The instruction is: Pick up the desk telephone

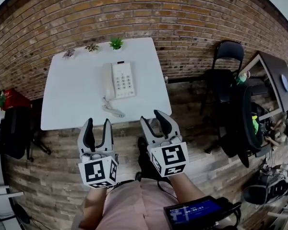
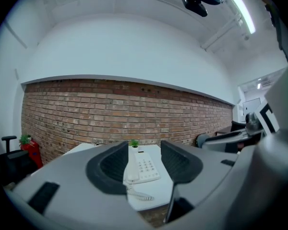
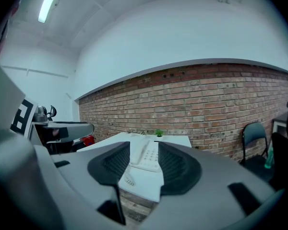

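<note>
A white desk telephone [image 1: 119, 80] with its handset on the left and a coiled cord [image 1: 113, 109] lies on a white table [image 1: 67, 104] against the brick wall. Both grippers hang short of the table's near edge, over the wooden floor. My left gripper [image 1: 97, 124] is open and empty, and the telephone [image 2: 142, 166] shows far off between its jaws. My right gripper [image 1: 153, 116] is open too, with the telephone [image 3: 146, 155] seen at a distance in its gap.
Three small potted plants [image 1: 116, 43] line the table's back edge. A black office chair [image 1: 225, 66] and a cluttered desk [image 1: 273, 75] stand at the right. Another black chair [image 1: 12, 131] and a red object [image 1: 12, 98] are at the left. A hand-held screen [image 1: 194, 212] is near my legs.
</note>
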`<state>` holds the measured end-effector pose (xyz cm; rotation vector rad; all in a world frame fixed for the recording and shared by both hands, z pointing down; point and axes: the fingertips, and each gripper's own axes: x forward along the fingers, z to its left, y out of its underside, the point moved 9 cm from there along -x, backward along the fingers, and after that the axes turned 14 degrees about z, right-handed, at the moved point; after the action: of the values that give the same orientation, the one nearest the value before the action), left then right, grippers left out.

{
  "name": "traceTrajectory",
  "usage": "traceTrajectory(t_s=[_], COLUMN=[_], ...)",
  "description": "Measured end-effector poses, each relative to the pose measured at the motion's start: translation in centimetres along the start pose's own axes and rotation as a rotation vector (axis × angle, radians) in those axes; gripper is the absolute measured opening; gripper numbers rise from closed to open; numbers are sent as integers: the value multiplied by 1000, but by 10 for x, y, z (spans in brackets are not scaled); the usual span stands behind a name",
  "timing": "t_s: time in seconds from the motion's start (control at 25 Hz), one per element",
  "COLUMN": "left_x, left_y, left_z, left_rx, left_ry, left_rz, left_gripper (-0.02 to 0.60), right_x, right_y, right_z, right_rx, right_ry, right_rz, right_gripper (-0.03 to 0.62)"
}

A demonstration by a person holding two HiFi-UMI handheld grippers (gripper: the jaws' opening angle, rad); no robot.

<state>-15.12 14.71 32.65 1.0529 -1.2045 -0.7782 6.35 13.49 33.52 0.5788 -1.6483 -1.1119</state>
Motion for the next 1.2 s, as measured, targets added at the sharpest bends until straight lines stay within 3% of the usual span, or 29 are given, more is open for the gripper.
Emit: traceTrajectory(t_s=[0.64, 1.0, 1.2], left_x=[162, 193, 208], left_y=[-55, -88, -87], left_z=[13, 24, 42], left_rx=[-7, 1, -23], left_ry=[-55, -86, -95], left_rz=[37, 12, 25], left_gripper=[225, 230, 230], right_x=[147, 184, 207], right_y=[-67, -108, -114], right_z=[-98, -112, -108], right_rx=[22, -4, -7], right_ry=[-89, -129, -133], right_rz=[47, 13, 35], right_gripper=[189, 189, 190])
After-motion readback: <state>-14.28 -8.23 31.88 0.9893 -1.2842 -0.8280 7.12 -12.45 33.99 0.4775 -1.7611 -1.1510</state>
